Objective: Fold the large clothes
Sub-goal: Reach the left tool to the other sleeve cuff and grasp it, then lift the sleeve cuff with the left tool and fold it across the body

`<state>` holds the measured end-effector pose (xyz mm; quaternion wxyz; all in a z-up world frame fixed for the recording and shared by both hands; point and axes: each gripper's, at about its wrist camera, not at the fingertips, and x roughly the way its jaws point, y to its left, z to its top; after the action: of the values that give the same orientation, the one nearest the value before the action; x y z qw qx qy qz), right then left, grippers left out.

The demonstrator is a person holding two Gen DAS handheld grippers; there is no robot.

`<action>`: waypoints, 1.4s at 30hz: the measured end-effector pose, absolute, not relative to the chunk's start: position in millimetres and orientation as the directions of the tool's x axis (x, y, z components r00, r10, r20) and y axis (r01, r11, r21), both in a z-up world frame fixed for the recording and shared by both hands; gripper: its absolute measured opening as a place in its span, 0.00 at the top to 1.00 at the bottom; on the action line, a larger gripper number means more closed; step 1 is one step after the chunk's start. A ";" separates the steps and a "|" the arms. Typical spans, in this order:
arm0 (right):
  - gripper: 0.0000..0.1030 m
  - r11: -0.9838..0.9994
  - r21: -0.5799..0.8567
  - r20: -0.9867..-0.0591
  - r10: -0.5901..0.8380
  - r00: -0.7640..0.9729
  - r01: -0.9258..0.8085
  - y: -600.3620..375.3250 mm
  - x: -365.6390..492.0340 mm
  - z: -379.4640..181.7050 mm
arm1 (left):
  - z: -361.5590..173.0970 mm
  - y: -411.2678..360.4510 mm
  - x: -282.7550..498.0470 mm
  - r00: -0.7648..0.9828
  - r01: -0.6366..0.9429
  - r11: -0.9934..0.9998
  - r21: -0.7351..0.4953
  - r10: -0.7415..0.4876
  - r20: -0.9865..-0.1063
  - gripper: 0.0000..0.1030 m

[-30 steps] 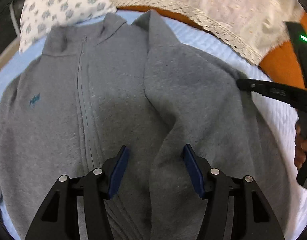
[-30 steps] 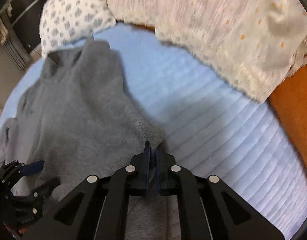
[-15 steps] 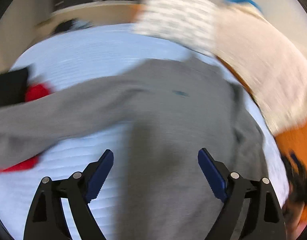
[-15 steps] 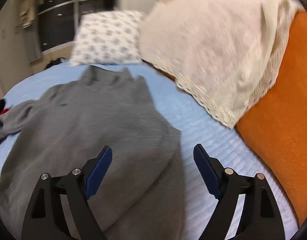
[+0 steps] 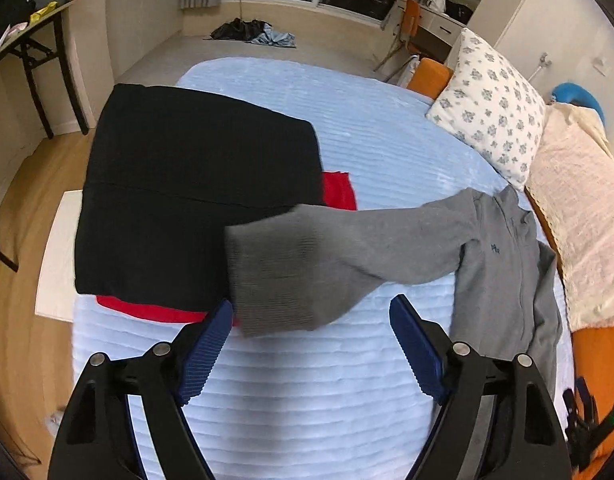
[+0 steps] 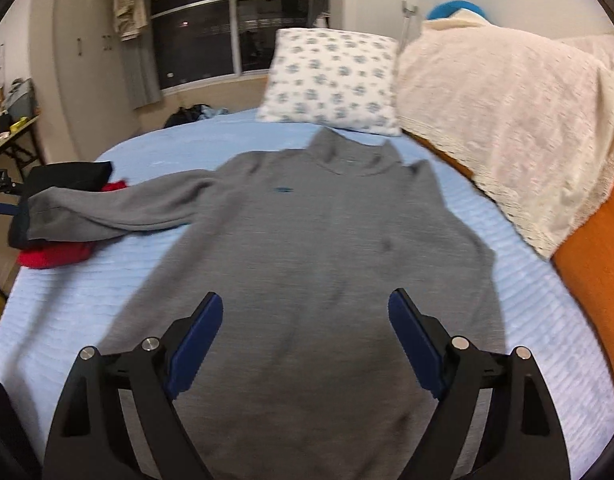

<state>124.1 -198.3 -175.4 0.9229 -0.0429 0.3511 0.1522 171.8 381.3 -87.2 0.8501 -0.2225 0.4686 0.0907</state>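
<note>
A grey zip sweater point(image 6: 307, 240) lies flat on the blue bed cover point(image 5: 307, 400), collar toward the pillow. Its right side is folded in over the body. The other sleeve point(image 5: 327, 256) stretches out sideways, with its cuff resting on a black folded garment. My left gripper point(image 5: 311, 302) hovers over that cuff with its jaws closing. The cuff lies between and just ahead of the blue pads, which do not press on it. My right gripper point(image 6: 305, 296) stands open above the sweater's lower body and holds nothing.
A black folded garment point(image 5: 195, 184) lies on a red one point(image 5: 339, 192) near the bed's left edge. A patterned pillow point(image 6: 331, 80), a cream blanket point(image 6: 507, 128) and an orange cushion point(image 6: 595, 248) line the far and right sides. Clothes point(image 5: 251, 32) lie on the floor.
My left gripper swung away from the sweater's body to the outstretched sleeve's cuff and opened wider. My right gripper let go of the sweater's folded edge, opened, and drew back and up.
</note>
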 end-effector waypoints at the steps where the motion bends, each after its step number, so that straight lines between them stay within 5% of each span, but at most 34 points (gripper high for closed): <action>1: 0.19 0.945 0.029 -0.662 0.262 0.702 -0.325 -187.4 120.9 -175.2 | -90.7 391.2 170.7 0.537 -0.348 0.885 -0.309 -0.082 -0.839 0.20; 13: 0.19 0.898 -0.036 -0.671 0.303 0.677 -0.438 -108.4 92.5 -163.3 | -149.9 417.4 189.2 0.498 -0.292 0.838 -0.462 -0.280 -0.821 0.27; 23: 0.19 0.889 -0.003 -0.680 0.334 0.653 -0.457 -86.4 101.0 -168.7 | -165.3 425.4 196.6 0.496 -0.306 0.816 -0.490 -0.303 -0.814 0.84; 25: 0.19 0.888 0.035 -0.679 0.357 0.641 -0.458 -86.4 105.2 -173.6 | -160.9 424.2 198.0 0.499 -0.297 0.815 -0.498 -0.312 -0.808 0.87; 29: 0.25 0.876 0.111 -0.672 0.415 0.614 -0.469 -88.8 125.0 -188.1 | -130.1 410.8 207.5 0.508 -0.236 0.874 -0.425 -0.262 -0.821 0.88; 33: 0.65 0.885 0.195 -0.695 0.429 0.577 -0.423 -95.0 169.7 -212.2 | -77.1 400.6 229.3 0.533 -0.173 0.924 -0.342 -0.204 -0.821 0.88; 42: 0.66 0.973 0.112 -0.697 0.222 0.682 -0.203 -42.5 257.8 -244.6 | 74.5 308.3 298.0 0.622 0.113 0.986 -0.124 -0.167 -0.765 0.88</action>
<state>257.8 -42.5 -244.6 0.9170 0.0127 0.3815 0.1159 298.0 308.3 74.5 0.8999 -0.0319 0.4279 -0.0779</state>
